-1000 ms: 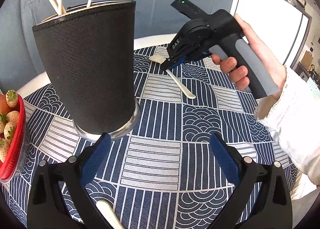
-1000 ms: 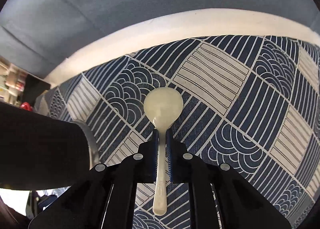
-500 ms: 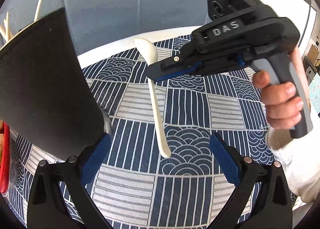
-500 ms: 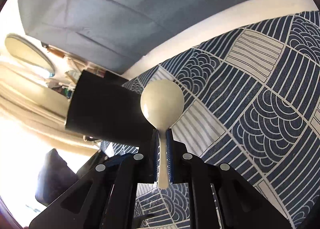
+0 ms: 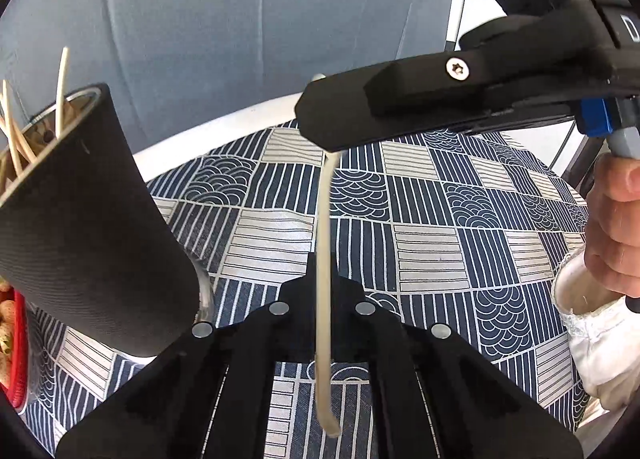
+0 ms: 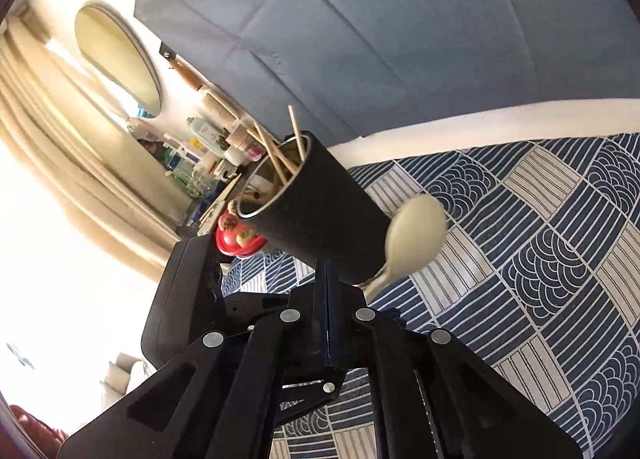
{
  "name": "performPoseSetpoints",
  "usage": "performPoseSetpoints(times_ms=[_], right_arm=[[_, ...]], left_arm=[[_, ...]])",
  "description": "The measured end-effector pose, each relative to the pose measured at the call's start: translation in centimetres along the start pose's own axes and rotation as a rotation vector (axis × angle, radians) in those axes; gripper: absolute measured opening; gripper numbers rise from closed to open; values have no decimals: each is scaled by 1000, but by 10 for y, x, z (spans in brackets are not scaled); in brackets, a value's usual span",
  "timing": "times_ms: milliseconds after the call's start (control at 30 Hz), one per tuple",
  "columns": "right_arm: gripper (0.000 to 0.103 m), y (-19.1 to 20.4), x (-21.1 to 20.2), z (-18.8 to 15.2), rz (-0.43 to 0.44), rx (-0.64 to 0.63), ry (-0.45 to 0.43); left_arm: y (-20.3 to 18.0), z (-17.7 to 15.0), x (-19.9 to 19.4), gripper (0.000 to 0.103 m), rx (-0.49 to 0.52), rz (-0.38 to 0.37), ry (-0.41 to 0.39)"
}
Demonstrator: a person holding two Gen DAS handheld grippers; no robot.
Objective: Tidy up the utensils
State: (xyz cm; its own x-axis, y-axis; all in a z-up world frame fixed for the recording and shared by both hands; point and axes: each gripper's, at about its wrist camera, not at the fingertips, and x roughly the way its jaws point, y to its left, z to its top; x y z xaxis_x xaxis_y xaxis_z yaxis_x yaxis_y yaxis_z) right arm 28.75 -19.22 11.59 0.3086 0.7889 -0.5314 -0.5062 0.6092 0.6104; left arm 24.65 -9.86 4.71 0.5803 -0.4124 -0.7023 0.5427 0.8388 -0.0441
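Behind everything, a blue-grey padded backrest (image 5: 200, 19); below it, a white-rimmed table (image 5: 240, 119) under a navy-and-cream patchwork tablecloth (image 5: 440, 243); standing on the cloth at the left, a tall utensil holder (image 5: 92, 227) in a black sleeve with a shiny rim, open at the top, holding several pale chopsticks (image 5: 60, 91) that lean out at different angles; just beyond its base at the far left edge, a red basket (image 5: 16, 359) holding strawberries (image 5: 6, 323); reaching in from the upper right, the right gripper (image 6: 327, 271), gripped by a hand (image 5: 612, 227) in a white sleeve (image 5: 592, 347), having just been closing, fingers now pressed together with nothing seen between them; low in the middle, the left gripper (image 5: 324, 271), also having just been closing, fingers now clamped narrow on the handle of a cream plastic spoon (image 5: 323, 319); spoon in the air above the cloth, right of the holder, handle running up under the right gripper's finger, bowl beside the right fingertips, its stem passing just to their right.
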Motion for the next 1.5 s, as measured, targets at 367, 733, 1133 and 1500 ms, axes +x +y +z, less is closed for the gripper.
performPoseSetpoints(times_ms=[367, 733, 1133, 1500], right_arm=[[64, 20, -18, -17, -125, -25, -50], [75, -68, 0, -41, -61, 321, -6], [47, -66, 32, -43, 266, 528, -3], [37, -19, 8, -9, 113, 349, -69]], left_arm=[[-1, -11, -23, 4, 0, -27, -13], [0, -22, -53, 4, -15, -41, -84], [-2, -17, -77, 4, -11, -64, -151], [0, -9, -94, 4, 24, -54, -166]])
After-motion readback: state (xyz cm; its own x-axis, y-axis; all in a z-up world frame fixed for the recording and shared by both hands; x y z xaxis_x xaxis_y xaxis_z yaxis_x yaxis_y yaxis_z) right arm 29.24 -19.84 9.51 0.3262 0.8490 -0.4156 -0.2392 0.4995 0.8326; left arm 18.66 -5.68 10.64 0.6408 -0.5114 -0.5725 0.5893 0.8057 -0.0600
